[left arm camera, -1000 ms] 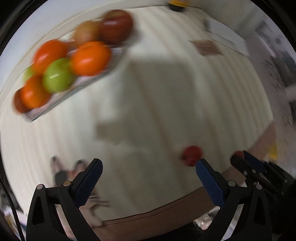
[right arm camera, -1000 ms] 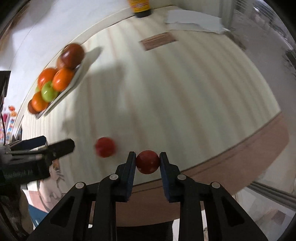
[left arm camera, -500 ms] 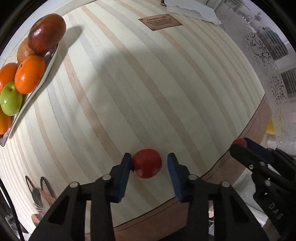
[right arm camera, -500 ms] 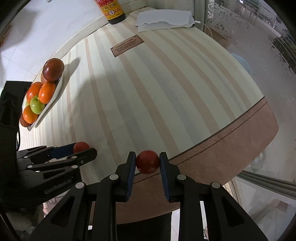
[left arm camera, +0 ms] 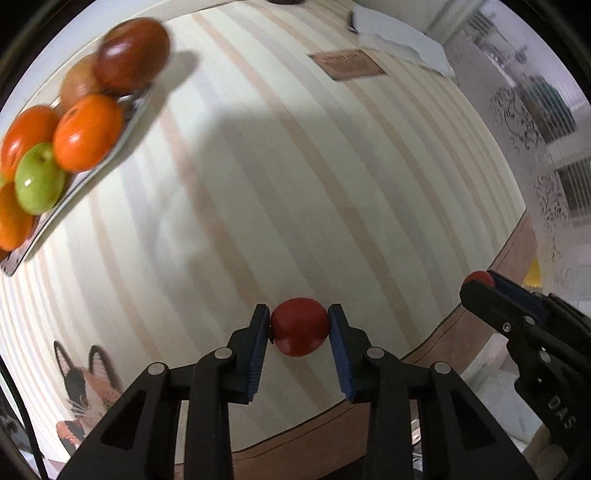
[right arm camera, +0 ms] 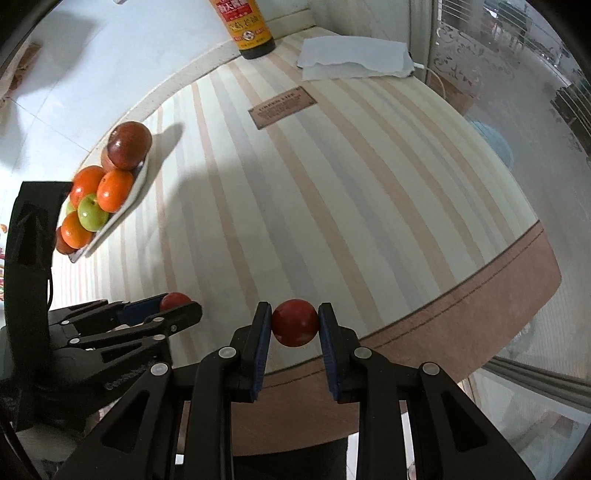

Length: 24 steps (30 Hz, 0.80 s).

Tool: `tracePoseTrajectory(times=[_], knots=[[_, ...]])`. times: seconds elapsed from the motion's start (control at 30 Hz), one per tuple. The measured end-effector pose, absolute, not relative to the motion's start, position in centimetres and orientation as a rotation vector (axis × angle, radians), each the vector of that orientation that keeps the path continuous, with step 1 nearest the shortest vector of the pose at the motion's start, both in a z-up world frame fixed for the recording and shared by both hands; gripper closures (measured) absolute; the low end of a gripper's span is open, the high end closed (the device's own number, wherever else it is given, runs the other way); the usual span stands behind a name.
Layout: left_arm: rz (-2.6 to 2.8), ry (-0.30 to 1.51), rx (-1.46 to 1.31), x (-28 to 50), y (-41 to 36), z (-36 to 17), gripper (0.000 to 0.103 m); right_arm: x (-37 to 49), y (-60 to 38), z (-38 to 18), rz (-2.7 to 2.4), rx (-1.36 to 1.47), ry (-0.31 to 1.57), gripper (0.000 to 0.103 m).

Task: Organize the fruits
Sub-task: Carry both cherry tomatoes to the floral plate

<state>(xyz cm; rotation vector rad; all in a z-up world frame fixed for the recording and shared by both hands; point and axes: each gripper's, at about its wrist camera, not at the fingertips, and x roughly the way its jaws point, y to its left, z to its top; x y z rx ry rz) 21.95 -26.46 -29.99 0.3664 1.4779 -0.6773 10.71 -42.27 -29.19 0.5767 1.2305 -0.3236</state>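
My left gripper (left arm camera: 298,326) is shut on a small red fruit (left arm camera: 299,326) and holds it above the striped table near the front edge. My right gripper (right arm camera: 294,323) is shut on a second small red fruit (right arm camera: 294,322) over the table's front rim. Each gripper shows in the other's view: the right one (left arm camera: 480,286) at the right, the left one (right arm camera: 177,304) at the lower left. A white tray (right arm camera: 110,221) at the far left holds oranges (right arm camera: 115,190), a green apple (right arm camera: 92,212) and a dark red apple (right arm camera: 129,144); it also shows in the left wrist view (left arm camera: 74,192).
A soy sauce bottle (right arm camera: 248,27) and a white paper napkin (right arm camera: 354,57) stand at the table's far edge. A brown label (right arm camera: 282,107) lies on the striped cloth. A cat print (left arm camera: 86,380) marks the cloth at the near left. A patterned glass door (right arm camera: 535,92) is to the right.
My left gripper swung from the tray toward the loose red fruit, closed on it and lifted it. My right gripper kept its fruit and rose slightly.
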Motion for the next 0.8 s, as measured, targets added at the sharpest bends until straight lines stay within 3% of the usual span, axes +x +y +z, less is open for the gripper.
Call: tracePoseTrajectory(times=[0.47,0.8], knots=[[-0.377,1.389,-0.101,32.1,-8.8,-22.2,0.073,19.9,-32.6,-28.4,0.012,0.539,1.174,0.075],[-0.241,1.380,-0.477,37.3,-1.0,-25.4,0.073,29.0,-23.7,-28.5,0.234,0.523,1.099,0.075]])
